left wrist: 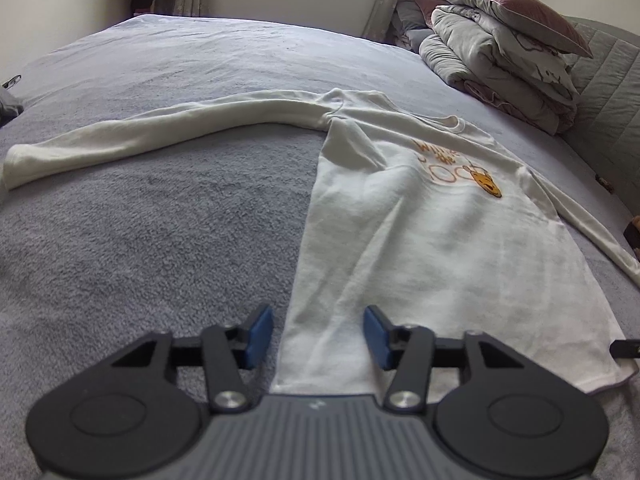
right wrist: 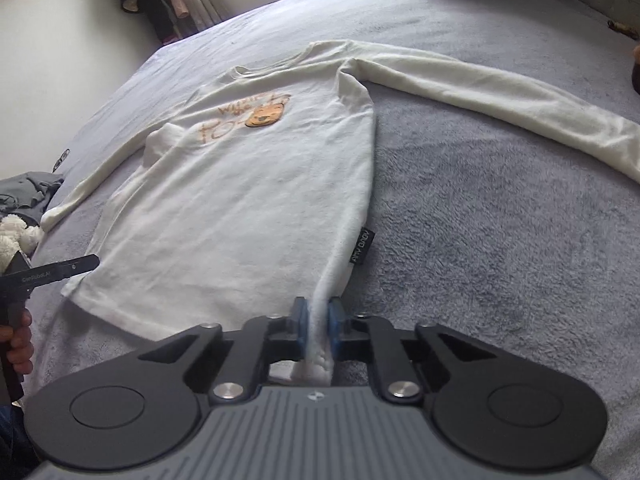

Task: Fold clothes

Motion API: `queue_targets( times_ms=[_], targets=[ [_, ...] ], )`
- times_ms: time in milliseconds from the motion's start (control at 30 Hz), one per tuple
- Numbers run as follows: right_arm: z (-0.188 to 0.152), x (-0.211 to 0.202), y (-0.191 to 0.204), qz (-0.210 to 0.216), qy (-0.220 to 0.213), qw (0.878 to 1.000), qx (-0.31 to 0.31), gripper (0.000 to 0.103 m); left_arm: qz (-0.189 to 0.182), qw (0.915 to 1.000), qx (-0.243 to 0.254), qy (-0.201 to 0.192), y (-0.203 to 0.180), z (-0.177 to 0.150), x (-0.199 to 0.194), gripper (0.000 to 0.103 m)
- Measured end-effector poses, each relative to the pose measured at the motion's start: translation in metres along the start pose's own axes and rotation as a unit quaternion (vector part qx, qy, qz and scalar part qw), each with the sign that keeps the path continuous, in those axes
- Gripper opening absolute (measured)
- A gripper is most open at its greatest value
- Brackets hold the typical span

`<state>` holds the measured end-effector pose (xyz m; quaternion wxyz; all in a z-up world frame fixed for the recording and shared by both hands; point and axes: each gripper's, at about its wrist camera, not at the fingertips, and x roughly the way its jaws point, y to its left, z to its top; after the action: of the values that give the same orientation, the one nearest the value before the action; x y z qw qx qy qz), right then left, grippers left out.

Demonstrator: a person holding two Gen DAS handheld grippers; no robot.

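A: What are you working on?

B: A bed [left wrist: 168,216] covered by a fuzzy grey blanket. A cream long-sleeved shirt [left wrist: 420,240] lies flat on it, front up, sleeves spread. Folded grey bedding [left wrist: 492,72] with a mauve pillow [left wrist: 516,8] on top sits near the headboard.

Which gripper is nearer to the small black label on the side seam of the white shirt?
The right. The right gripper is shut on the shirt hem corner just below the black label. The left gripper is open at the opposite hem corner, far from it.
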<state>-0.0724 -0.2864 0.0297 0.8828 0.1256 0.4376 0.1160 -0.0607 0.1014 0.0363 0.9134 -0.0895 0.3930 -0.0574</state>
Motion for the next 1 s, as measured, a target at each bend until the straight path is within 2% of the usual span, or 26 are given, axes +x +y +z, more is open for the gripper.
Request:
queue_targets(
  times_ms=[67,133,267,367,567,633,733,867,1000],
  targets=[
    [0.002,-0.004,0.002,0.003,-0.012,1.000,-0.002,0.008,-0.009,1.0000,0.000,0.003,-0.003,0.000,0.001,0.011],
    [0.005,-0.011,0.002,0.011,-0.025,1.000,0.000,0.008,-0.013,0.9999,0.003,0.006,-0.006,0.000,0.000,0.007],
    [0.012,-0.030,0.008,0.031,-0.058,0.998,-0.012,0.008,-0.032,0.9994,-0.012,0.009,-0.005,0.006,-0.008,0.006],
    [0.017,-0.050,0.007,0.051,-0.096,0.994,-0.015,0.008,-0.054,0.9981,-0.029,-0.009,-0.001,0.015,-0.024,0.006],
    [0.022,-0.071,-0.008,0.079,-0.124,0.989,0.008,0.008,-0.087,0.9950,-0.047,-0.013,0.002,0.014,-0.043,0.006],
    [0.023,-0.075,-0.014,0.079,-0.122,0.989,0.017,0.008,-0.093,0.9945,-0.047,-0.013,0.002,0.012,-0.046,0.006],
    [0.021,-0.069,-0.024,0.052,-0.093,0.994,0.018,0.008,-0.084,0.9954,-0.046,-0.001,0.004,0.010,-0.041,0.006],
    [0.017,-0.050,-0.035,0.018,-0.050,0.998,0.025,0.008,-0.045,0.9981,-0.026,0.034,0.002,0.005,-0.027,0.008],
    [0.012,-0.041,-0.033,0.013,-0.032,0.999,0.026,0.011,-0.023,0.9991,-0.031,0.014,0.008,0.010,-0.034,0.009]
  ],
)
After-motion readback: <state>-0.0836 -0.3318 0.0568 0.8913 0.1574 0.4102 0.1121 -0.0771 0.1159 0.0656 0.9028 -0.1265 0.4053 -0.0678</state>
